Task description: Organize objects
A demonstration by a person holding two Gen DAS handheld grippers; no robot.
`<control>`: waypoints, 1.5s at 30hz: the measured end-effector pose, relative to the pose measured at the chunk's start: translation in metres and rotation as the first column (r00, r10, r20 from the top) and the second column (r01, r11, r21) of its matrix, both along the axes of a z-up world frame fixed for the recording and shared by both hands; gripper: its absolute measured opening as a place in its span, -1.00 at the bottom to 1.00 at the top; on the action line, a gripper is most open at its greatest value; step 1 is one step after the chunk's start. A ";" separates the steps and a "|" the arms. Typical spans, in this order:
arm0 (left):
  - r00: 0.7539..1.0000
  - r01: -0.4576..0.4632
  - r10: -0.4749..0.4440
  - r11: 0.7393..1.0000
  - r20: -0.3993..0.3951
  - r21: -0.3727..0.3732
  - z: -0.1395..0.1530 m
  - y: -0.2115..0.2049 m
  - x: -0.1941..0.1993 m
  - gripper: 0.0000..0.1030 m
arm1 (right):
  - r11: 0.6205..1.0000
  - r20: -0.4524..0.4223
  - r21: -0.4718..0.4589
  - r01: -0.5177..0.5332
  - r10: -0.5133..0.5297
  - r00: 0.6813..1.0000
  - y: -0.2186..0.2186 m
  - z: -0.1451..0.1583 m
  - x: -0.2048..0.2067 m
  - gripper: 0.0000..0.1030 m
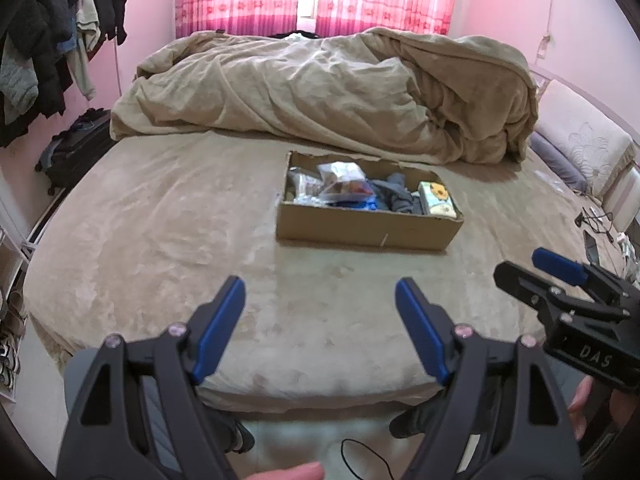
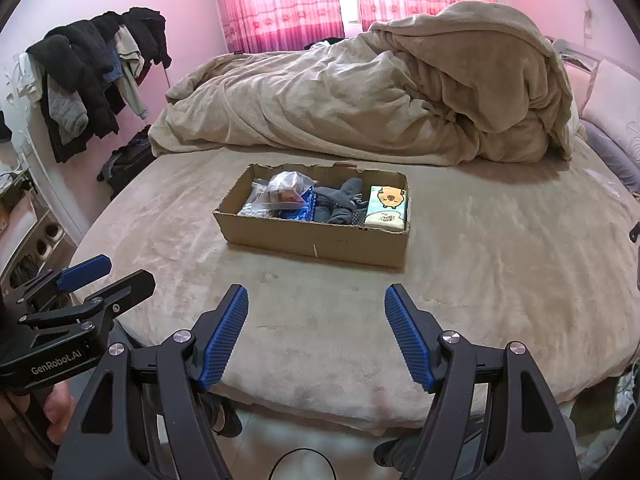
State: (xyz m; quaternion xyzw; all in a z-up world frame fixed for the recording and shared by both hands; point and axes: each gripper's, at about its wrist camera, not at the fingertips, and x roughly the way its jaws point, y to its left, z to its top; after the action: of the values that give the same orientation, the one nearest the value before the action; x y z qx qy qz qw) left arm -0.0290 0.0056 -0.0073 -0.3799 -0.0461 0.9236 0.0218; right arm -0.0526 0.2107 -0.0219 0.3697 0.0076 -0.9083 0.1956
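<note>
1. The open brown cardboard box (image 2: pixel 316 236) sits on the round beige-covered bed (image 2: pixel 500 280), near the middle of the mattress, at 12 o'clock from both grippers and well apart from them.
2. Inside the box, from its left end to its right: clear plastic bags (image 2: pixel 286 190), a blue packet (image 2: pixel 298 210), a grey folded cloth (image 2: pixel 340 200), and a pale tissue pack with a cartoon animal (image 2: pixel 387 207) against the right wall.
3. A crumpled beige duvet (image 2: pixel 360 96) is heaped across the far half of the bed, at 12 to 2 o'clock behind the box; its near edge lies close to the box's back wall.
4. Bare bedcover lies on the near side of the box and to its left and right, out to the bed's curved near edge.
5. At 10 o'clock, off the bed, dark clothes hang on a rack (image 2: pixel 100 64).
6. The left gripper (image 1: pixel 320 332) hovers over the near bed edge, jaws wide, with nothing between them.
7. The right gripper (image 2: pixel 316 336) hovers likewise, jaws wide and touching nothing.
</note>
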 end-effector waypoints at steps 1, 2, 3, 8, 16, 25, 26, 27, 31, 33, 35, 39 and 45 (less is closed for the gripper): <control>1.000 -0.002 0.002 1.000 -0.001 -0.002 0.000 0.000 0.000 0.53 | 1.000 0.001 -0.001 0.000 0.000 1.000 0.000 0.000 0.000 0.44; 1.000 -0.004 0.004 1.000 -0.003 -0.003 0.000 -0.001 0.000 0.53 | 1.000 0.000 0.002 0.001 -0.001 1.000 0.000 0.000 0.000 0.44; 1.000 -0.005 0.005 1.000 -0.002 -0.003 -0.001 -0.001 0.000 0.53 | 1.000 0.001 0.002 0.000 0.000 1.000 0.000 0.000 0.000 0.44; 1.000 -0.003 0.003 1.000 -0.001 -0.007 -0.001 0.000 0.000 0.53 | 1.000 0.003 0.002 0.001 -0.001 1.000 0.000 -0.002 -0.001 0.44; 1.000 -0.006 0.006 1.000 -0.004 -0.009 -0.001 -0.001 0.001 0.53 | 1.000 0.003 0.003 0.000 0.000 1.000 0.000 -0.003 -0.001 0.44; 1.000 -0.006 0.006 1.000 -0.005 -0.007 0.001 -0.002 0.002 0.53 | 1.000 0.004 0.002 0.000 0.000 1.000 0.000 -0.003 -0.001 0.44; 1.000 -0.006 0.005 1.000 -0.005 -0.006 0.001 -0.002 0.002 0.53 | 1.000 0.004 0.002 -0.001 0.001 1.000 0.000 -0.003 -0.001 0.44; 1.000 -0.006 0.006 1.000 -0.006 -0.007 0.001 -0.002 0.002 0.53 | 1.000 0.004 0.003 -0.001 0.001 1.000 0.000 -0.003 -0.001 0.44; 1.000 -0.005 0.005 1.000 -0.005 -0.007 0.001 -0.002 0.002 0.53 | 1.000 0.004 0.003 0.000 0.000 1.000 0.000 -0.003 -0.001 0.44; 1.000 -0.005 0.005 1.000 -0.004 -0.007 0.001 -0.002 0.002 0.53 | 1.000 0.005 0.002 0.000 0.000 1.000 0.000 -0.004 -0.002 0.44; 1.000 -0.004 0.004 1.000 -0.005 -0.006 0.002 -0.003 0.002 0.53 | 1.000 0.005 0.003 -0.001 0.001 1.000 0.000 -0.004 -0.001 0.44; 1.000 -0.004 0.004 1.000 -0.005 -0.006 0.002 -0.002 0.002 0.53 | 1.000 0.004 0.002 0.000 0.000 1.000 0.000 -0.004 -0.002 0.44; 1.000 -0.003 0.003 1.000 -0.003 -0.006 0.002 -0.002 0.002 0.53 | 1.000 0.005 0.001 -0.001 0.001 1.000 0.000 -0.004 -0.002 0.44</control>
State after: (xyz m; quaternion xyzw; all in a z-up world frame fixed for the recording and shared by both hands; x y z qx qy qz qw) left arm -0.0273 0.0037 -0.0054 -0.3783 -0.0441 0.9244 0.0192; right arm -0.0546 0.2106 -0.0260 0.3720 0.0079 -0.9073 0.1959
